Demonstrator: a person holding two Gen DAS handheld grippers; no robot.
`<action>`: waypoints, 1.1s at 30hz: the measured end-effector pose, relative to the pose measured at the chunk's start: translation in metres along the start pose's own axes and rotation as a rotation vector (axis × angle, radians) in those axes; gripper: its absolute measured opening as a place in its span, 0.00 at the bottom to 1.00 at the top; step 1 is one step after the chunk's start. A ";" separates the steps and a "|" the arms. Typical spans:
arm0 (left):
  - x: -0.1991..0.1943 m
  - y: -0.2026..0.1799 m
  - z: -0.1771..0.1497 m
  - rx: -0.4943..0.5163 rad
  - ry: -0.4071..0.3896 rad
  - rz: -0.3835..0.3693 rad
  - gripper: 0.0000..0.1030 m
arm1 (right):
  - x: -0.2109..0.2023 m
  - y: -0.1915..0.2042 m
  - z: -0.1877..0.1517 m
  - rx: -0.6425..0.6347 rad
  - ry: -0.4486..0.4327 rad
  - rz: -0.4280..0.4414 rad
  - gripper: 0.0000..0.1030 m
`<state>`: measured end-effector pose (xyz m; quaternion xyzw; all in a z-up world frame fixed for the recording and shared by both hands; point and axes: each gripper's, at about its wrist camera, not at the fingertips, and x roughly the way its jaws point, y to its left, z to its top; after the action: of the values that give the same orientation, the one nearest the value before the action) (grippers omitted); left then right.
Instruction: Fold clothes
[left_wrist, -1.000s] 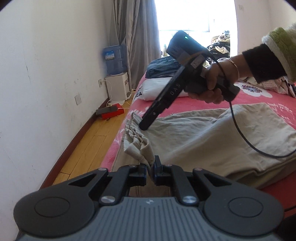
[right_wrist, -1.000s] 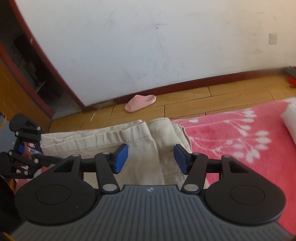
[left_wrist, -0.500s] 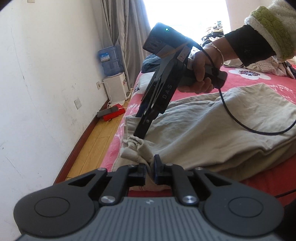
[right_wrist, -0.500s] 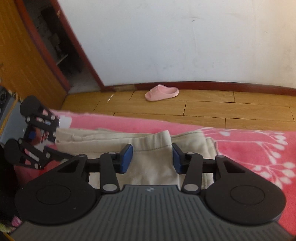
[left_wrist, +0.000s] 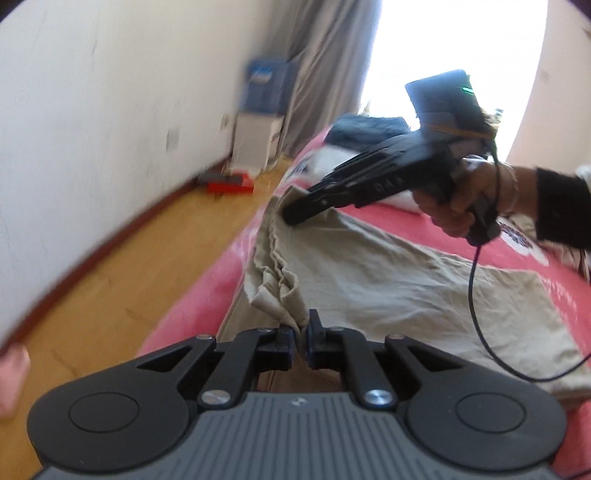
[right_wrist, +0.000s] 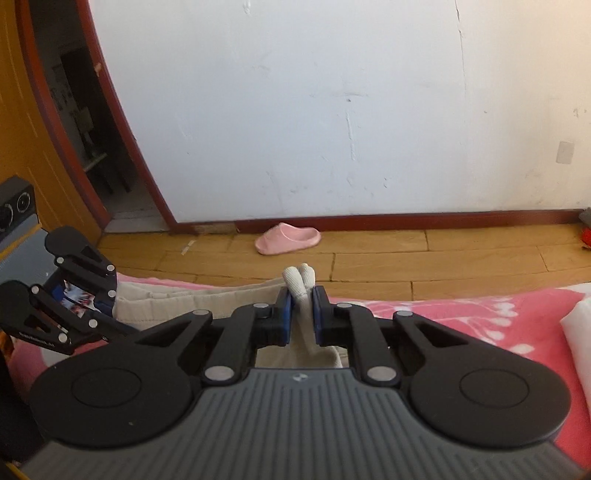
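Beige trousers (left_wrist: 388, 280) lie across a pink bedspread (left_wrist: 192, 314), their gathered waistband at the bed's edge. My left gripper (left_wrist: 301, 332) is shut on the near end of that waistband. In the left wrist view my right gripper (left_wrist: 295, 210), held by a person's hand (left_wrist: 458, 206), pinches the far end of the waistband. The right wrist view shows my right gripper (right_wrist: 302, 306) shut on a fold of the beige trousers (right_wrist: 301, 280) that pokes up between its blue pads (right_wrist: 285, 314). My left gripper (right_wrist: 107, 306) appears at the left of that view, on the same waistband.
A white wall and wooden floor (left_wrist: 122, 280) run along the bed's left side. A pink slipper (right_wrist: 286, 238) lies by the skirting. A water dispenser (left_wrist: 258, 122) and a red box (left_wrist: 229, 186) stand near grey curtains. A white pillow (right_wrist: 580, 328) and dark folded clothes (left_wrist: 365, 129) rest further up the bed.
My right gripper has shut on the waistband's far end; it was open half a second ago. The right gripper has swung from steep to nearly level. My left gripper keeps its hold.
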<state>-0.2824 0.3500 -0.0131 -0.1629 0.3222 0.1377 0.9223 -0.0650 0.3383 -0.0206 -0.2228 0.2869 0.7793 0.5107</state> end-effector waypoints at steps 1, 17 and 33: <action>0.003 0.005 -0.001 -0.032 0.015 -0.006 0.07 | 0.006 0.001 -0.001 -0.010 0.018 -0.021 0.09; -0.037 0.061 0.007 -0.295 0.023 0.021 0.49 | -0.152 -0.094 -0.046 0.547 -0.364 -0.507 0.20; 0.065 -0.016 0.048 0.107 0.149 -0.006 0.43 | -0.197 0.045 -0.221 0.608 -0.084 -0.620 0.17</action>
<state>-0.2009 0.3644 -0.0159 -0.1244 0.3962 0.1049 0.9036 -0.0196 0.0434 -0.0469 -0.1059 0.4017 0.4777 0.7741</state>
